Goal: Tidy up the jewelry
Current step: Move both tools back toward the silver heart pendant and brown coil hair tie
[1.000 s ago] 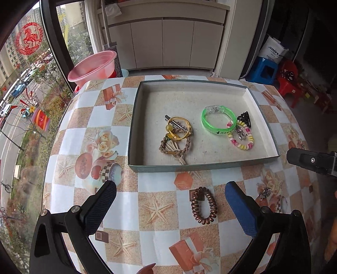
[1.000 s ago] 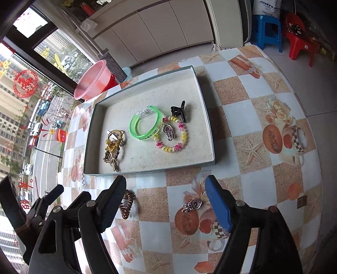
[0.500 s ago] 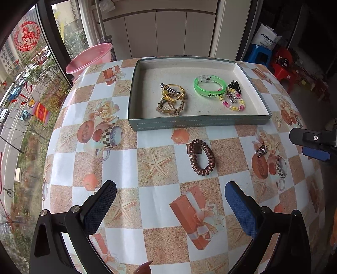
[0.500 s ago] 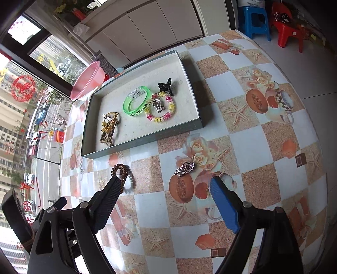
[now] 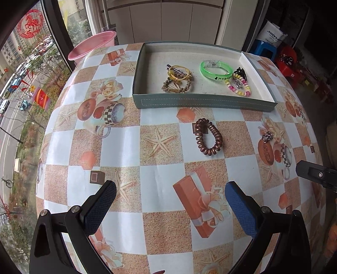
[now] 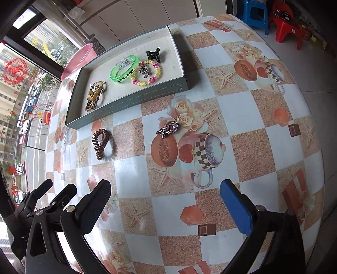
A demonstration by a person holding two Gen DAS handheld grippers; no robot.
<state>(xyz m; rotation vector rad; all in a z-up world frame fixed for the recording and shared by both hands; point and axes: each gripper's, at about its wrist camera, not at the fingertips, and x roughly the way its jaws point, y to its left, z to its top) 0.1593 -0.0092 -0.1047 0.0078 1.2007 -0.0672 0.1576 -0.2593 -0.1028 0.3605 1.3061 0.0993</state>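
Observation:
A grey-green tray (image 5: 202, 102) (image 6: 126, 103) at the far side of the table holds a green bracelet (image 5: 215, 70) (image 6: 124, 70), a beaded bracelet (image 5: 239, 86) (image 6: 147, 73), a black claw clip (image 5: 240, 72) (image 6: 153, 53) and gold and braided pieces (image 5: 178, 79) (image 6: 94, 96). A brown spiral hair tie (image 5: 208, 137) (image 6: 103, 144) and a silver heart charm (image 5: 267, 136) (image 6: 167, 129) lie on the cloth in front of the tray. My left gripper (image 5: 170, 199) is open over bare cloth, short of the hair tie. My right gripper (image 6: 165, 200) is still opening, nothing between its fingers, short of the charm.
The round table (image 5: 118, 145) wears a checked cloth printed with cups, starfish and gift boxes. A pink basin (image 5: 92, 45) sits past the table's far left edge. Cabinets, a blue stool (image 6: 256, 12) and red stools stand beyond. A window runs along the left.
Both grippers have drawn back from the tray toward the near side of the table. The right jaws have spread wider. The jewelry has not moved.

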